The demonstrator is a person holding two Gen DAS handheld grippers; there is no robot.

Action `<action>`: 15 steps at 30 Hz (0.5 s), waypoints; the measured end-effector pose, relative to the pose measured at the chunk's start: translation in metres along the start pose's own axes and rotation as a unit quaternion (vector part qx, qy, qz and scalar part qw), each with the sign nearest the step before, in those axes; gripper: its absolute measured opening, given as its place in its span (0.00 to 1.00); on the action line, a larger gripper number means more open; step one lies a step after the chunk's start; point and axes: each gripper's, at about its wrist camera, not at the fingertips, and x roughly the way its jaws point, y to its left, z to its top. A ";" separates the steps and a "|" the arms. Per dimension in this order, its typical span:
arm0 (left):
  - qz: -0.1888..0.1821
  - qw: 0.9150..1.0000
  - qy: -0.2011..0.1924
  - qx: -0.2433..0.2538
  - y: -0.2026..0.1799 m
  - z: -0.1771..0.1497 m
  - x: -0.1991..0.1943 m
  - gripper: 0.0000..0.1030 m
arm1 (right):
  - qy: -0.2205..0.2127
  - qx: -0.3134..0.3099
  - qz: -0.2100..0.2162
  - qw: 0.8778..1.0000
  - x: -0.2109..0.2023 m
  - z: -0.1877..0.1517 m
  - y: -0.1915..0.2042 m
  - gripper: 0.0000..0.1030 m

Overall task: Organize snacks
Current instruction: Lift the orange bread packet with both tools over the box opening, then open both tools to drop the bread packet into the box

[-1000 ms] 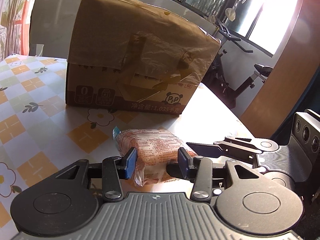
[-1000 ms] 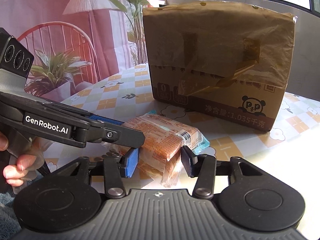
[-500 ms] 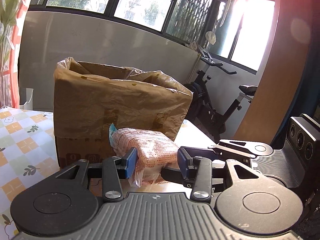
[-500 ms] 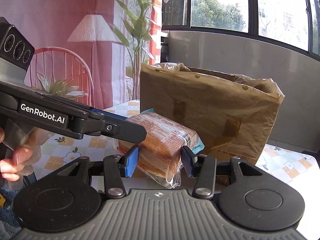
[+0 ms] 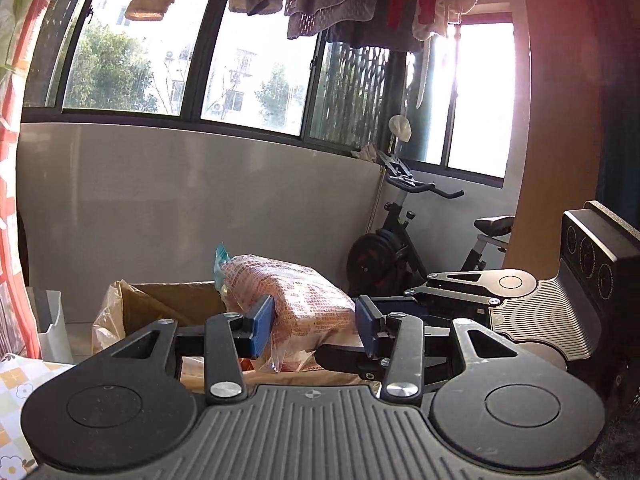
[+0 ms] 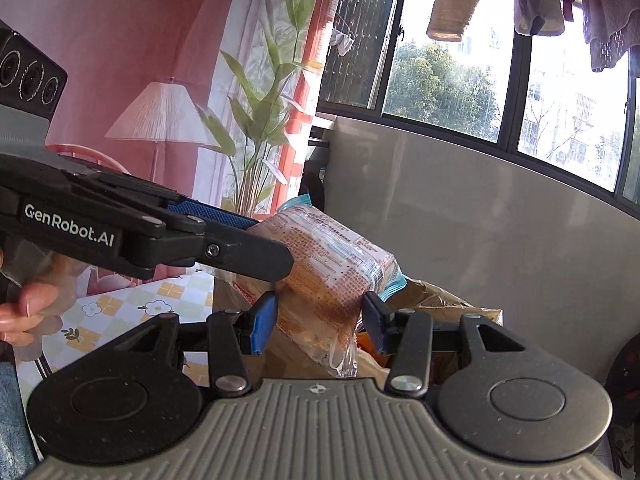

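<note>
An orange snack pack (image 5: 304, 300) in clear wrap is held up in the air by both grippers at once. My left gripper (image 5: 315, 324) is shut on one end of it. My right gripper (image 6: 318, 322) is shut on the other end of the same pack (image 6: 332, 264). The pack hangs above the open top of a brown cardboard box (image 5: 168, 304) lined with a plastic bag; the box also shows in the right wrist view (image 6: 436, 300). The left gripper's body crosses the right wrist view at the left.
A checkered flowered tablecloth (image 6: 120, 316) covers the table under the box. A grey wall (image 5: 200, 208) and windows stand behind. An exercise bike (image 5: 404, 248) is at the back right. A plant (image 6: 256, 120) and a lamp (image 6: 160, 116) stand at the left.
Both grippers have lifted the snack pack from the table up to above the box's open top. The box has dropped low in both views.
</note>
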 end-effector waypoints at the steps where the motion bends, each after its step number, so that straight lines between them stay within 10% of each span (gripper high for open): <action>1: -0.001 1.000 0.001 0.005 0.002 0.005 0.009 0.45 | 0.004 -0.001 0.002 1.000 0.009 0.003 -0.007 0.48; 15: 0.001 0.996 0.075 -0.046 0.060 -0.003 0.111 0.44 | 0.109 0.026 0.015 0.994 0.136 -0.008 -0.071 0.48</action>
